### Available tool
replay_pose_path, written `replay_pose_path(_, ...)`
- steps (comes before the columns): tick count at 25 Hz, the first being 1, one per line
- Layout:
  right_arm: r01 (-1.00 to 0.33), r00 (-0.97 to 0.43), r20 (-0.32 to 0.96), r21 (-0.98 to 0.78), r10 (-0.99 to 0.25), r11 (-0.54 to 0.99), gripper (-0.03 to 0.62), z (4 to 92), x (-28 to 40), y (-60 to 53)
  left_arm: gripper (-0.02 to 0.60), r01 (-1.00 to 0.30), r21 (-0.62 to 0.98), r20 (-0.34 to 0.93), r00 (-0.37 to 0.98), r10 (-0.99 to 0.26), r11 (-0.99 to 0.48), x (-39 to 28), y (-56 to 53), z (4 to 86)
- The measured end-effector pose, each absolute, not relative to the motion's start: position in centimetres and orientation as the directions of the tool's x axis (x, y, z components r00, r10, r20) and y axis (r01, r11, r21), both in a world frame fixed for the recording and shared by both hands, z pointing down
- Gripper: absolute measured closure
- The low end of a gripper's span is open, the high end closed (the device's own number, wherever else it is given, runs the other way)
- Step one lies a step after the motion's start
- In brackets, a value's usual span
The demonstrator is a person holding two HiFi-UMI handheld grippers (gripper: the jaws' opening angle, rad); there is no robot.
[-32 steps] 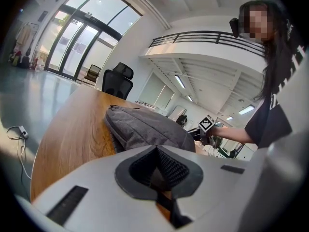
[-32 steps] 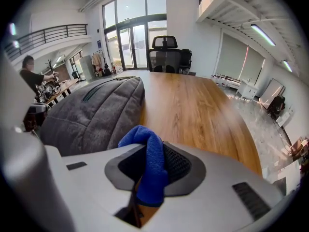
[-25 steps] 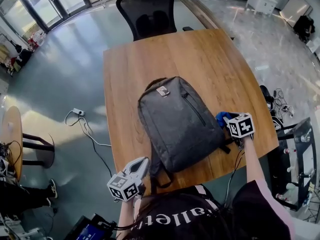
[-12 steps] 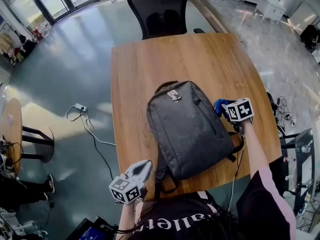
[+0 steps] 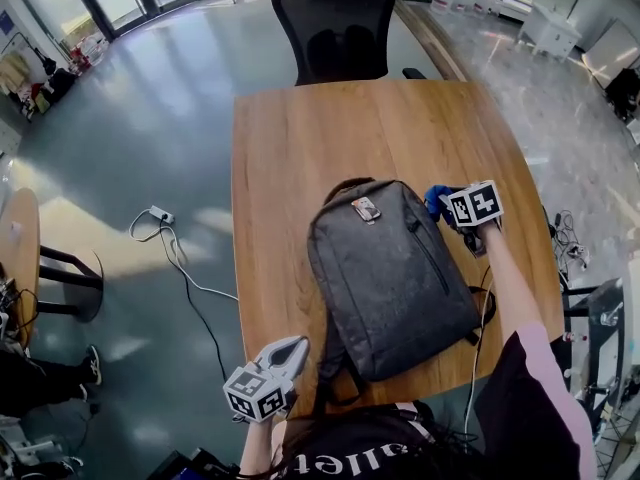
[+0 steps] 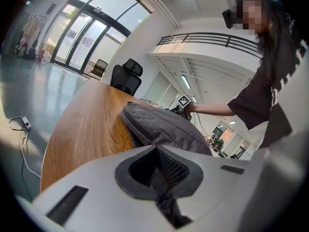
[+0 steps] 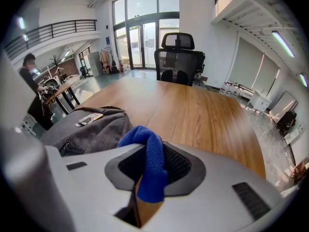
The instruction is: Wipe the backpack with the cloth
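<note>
The backpack (image 5: 395, 273) lies flat and face up on the wooden table (image 5: 300, 138). Its long axis runs away from the person, handle end toward the office chair (image 5: 340, 23). A small label (image 5: 365, 208) near the top is unreadable. The right gripper (image 5: 445, 206), at the pack's upper right edge, pinches the blue cloth (image 7: 150, 166). The left gripper (image 5: 292, 348) has its jaws pressed together on a dark strip, apparently the shoulder strap (image 6: 166, 204).

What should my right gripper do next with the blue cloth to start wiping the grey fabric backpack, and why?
Probably ease the right gripper leftward so the blue cloth lands on the front panel of the grey fabric backpack. The cloth is clamped in its jaws but sits at the bag's right edge, while the left gripper appears to pinch a dark strap at the near end.
</note>
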State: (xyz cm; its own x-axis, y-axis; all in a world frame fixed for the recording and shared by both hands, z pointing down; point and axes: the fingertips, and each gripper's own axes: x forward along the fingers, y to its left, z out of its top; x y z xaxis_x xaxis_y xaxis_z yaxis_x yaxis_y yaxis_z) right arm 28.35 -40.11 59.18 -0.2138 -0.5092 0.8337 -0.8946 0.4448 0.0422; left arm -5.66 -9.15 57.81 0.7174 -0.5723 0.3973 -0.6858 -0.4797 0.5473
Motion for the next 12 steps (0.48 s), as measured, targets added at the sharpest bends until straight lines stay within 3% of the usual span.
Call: replay_pose_path(12,-0.863,-0.177,0.842,0.116,-0.510,0.492,0.499,58.1,24.7,-46.5,0.581,-0.680,0.577,0.399,0.718,-0.570,-0.452,-7.0,-9.9,59.7)
